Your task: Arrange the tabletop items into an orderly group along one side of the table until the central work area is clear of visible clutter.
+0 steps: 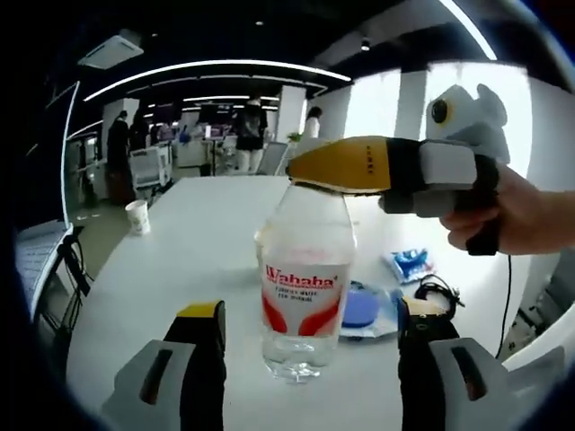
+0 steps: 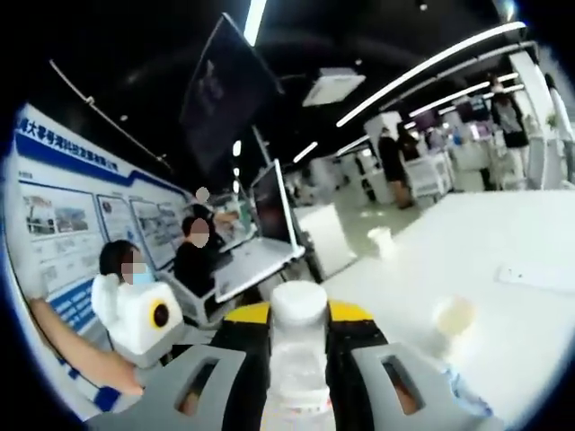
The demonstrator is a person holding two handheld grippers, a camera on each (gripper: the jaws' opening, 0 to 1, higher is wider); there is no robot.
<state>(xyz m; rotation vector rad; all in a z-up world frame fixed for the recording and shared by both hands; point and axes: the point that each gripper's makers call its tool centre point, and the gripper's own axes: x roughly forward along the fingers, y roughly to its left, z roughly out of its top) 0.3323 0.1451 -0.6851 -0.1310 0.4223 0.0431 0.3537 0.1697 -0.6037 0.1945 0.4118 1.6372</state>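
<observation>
Left gripper view first: my left gripper (image 1: 305, 359) has its jaws spread wide either side of the water bottle (image 1: 304, 287), not touching it as far as I can see. The bottle stands upright on the white table (image 1: 207, 242), clear plastic with a red-lettered label; I can't make out a water level, so it may be near empty. My right gripper (image 1: 310, 171) reaches in from the right, its yellow tips across the bottle's top. Beyond the bottle there's a blue disc-shaped thing (image 1: 361, 310) with a blue packet (image 1: 411, 265) and a black cable (image 1: 433, 292) near it, and a paper cup (image 1: 137, 216) far off at the left edge. So I'd judge the tidying is early: items are scattered, not yet grouped along one side. Right gripper view now: the right gripper (image 2: 301, 337) is clamped on the bottle's white cap (image 2: 299, 305), jaws pressed to both sides of the neck. Further out on the table I see a paper cup (image 2: 381, 242) and another pale cup (image 2: 454, 316) closer in; I can't see into either. The left gripper's (image 2: 144, 314) white body shows at lower left.
</observation>
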